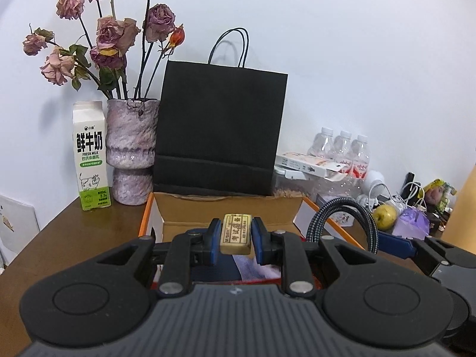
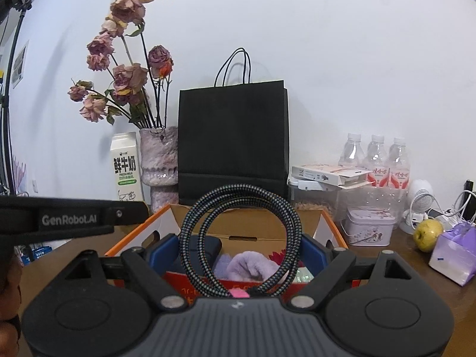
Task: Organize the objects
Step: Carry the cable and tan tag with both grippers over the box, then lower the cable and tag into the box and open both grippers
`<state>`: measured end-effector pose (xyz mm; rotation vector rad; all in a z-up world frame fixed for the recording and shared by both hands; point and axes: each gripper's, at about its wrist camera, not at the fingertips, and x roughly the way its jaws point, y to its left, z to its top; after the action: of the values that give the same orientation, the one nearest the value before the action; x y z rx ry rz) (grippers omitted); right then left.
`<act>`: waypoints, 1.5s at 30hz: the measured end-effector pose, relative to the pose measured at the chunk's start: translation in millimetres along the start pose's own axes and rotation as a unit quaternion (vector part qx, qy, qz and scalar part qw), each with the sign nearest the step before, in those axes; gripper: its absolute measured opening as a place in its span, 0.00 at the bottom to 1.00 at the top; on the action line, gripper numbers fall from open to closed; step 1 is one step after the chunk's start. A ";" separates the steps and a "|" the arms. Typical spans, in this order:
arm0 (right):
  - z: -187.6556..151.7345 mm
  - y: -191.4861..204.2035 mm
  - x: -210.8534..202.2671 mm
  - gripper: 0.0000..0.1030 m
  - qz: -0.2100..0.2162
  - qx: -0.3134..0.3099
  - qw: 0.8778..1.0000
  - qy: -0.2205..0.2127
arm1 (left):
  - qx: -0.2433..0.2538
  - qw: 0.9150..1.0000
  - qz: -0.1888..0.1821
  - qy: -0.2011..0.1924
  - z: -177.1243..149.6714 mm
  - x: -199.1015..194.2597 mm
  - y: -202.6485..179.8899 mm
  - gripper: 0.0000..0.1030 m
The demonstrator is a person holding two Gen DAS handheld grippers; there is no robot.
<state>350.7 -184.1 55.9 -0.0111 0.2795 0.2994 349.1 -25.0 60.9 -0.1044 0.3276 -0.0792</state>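
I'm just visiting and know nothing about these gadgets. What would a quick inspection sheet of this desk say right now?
Surface: brown wooden table, crowded along the wall.
Job's things: open cardboard box with orange edges, purple cloth inside; small yellowish eraser; coiled braided cable.
Clutter: milk carton, vase of dried roses, black paper bag, three water bottles, tin, small white fan, yellow-green fruit.
Grippers: left gripper shut on the eraser; right gripper spread wide with the cable coil between its fingers.
Cables: white charger leads at the far right.
Surroundings: plain white wall; dark stand at far left of the right wrist view.
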 end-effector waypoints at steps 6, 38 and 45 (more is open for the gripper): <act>5.6 -7.2 22.8 0.84 -0.004 -0.001 1.000 0.005 | -0.011 1.000 -0.002 -0.004 12.8 18.6 10.3 0.22; 21.8 -29.3 136.6 0.84 -0.017 -0.006 0.999 0.047 | -0.018 0.997 0.010 0.069 30.5 134.9 26.4 0.22; 19.8 -33.7 152.4 0.85 -0.016 0.000 0.998 0.065 | -0.022 0.996 0.020 0.085 26.2 150.0 27.8 0.25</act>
<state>505.7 -171.1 32.2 -0.0357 0.4075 0.2677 500.9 -9.2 34.9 -0.1344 0.5020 -0.0413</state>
